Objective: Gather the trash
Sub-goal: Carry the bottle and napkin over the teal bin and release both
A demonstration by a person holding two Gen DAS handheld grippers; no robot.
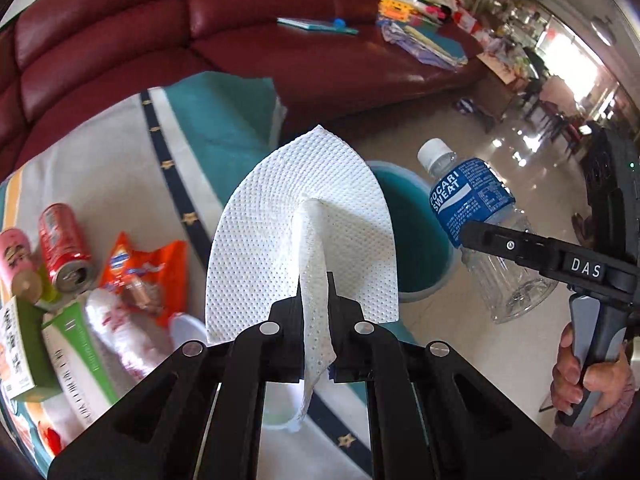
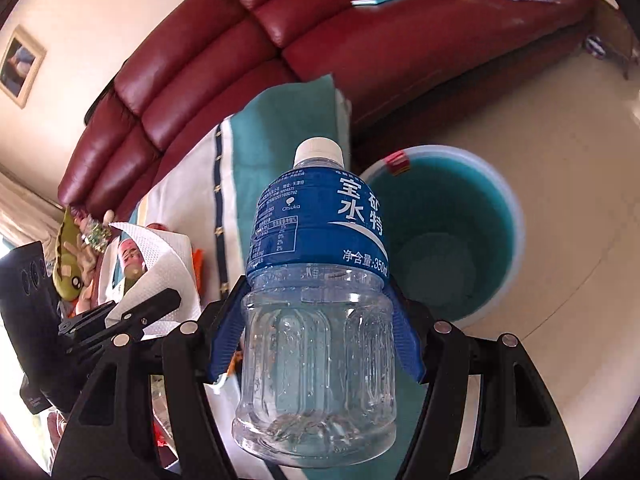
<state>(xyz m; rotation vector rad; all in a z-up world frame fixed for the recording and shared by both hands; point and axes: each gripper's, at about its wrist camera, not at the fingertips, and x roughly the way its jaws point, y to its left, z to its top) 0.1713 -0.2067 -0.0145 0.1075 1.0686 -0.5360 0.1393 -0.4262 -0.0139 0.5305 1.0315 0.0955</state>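
Observation:
A white dimpled paper towel stands up from my left gripper, which is shut on its folded lower edge. The same towel and the left gripper show at the left of the right wrist view. My right gripper is shut on an empty clear bottle with a blue label and white cap, its blue pads pressing both sides. In the left wrist view the bottle hangs tilted in the right gripper. A teal bin stands on the floor just beyond both; its rim shows behind the towel.
The table's teal and white cloth carries a red can, an orange snack wrapper, boxes and other litter. A dark red sofa runs behind, with books and papers on it. A hand grips the right handle. Shiny floor surrounds the bin.

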